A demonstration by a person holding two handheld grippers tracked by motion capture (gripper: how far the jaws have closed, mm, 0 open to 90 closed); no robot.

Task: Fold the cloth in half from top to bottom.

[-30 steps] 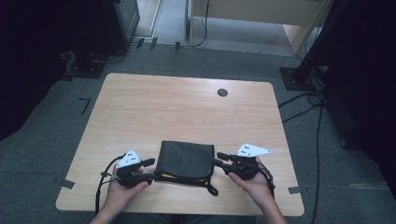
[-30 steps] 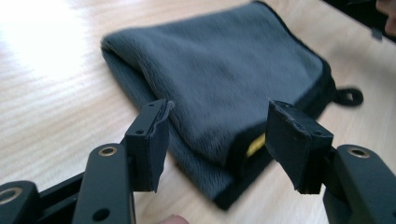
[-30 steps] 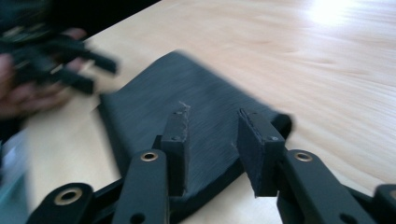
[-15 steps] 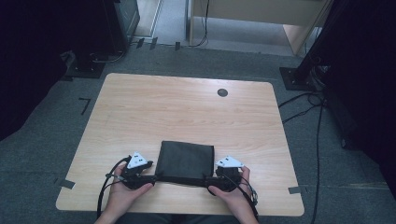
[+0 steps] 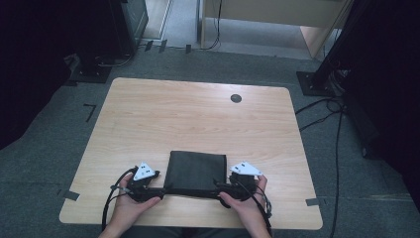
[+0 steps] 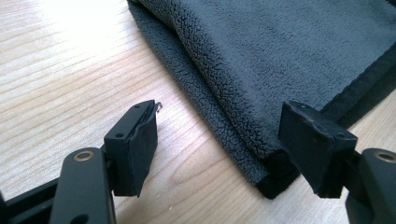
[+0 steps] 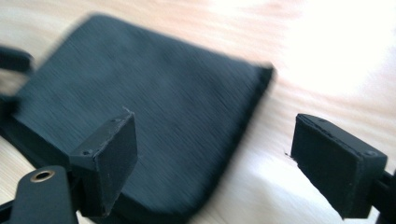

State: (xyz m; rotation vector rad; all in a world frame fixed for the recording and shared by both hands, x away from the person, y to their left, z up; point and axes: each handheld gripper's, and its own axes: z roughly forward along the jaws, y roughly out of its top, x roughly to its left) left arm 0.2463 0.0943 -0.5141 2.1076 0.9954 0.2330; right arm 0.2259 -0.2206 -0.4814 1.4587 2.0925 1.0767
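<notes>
Near the table's [image 5: 148,114] front edge lies a folded dark towel [image 5: 195,171]. Left gripper [image 6: 219,154] jaws apart, the towel's corner between them, against the right jaw. Right gripper [image 7: 219,158] jaws apart, straddling the towel's opposite edge; blurred.

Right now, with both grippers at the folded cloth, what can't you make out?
- High view: the cloth near edge and both sets of jaws are too small and dark to separate; contact can't be judged.
- Left gripper view: the left gripper is open at a cloth corner; the right jaw covers part of the hem, and the frame's edge cuts the cloth off.
- Right gripper view: the right gripper is open, but blur smears the cloth's edges, so its layers can't be counted.
</notes>
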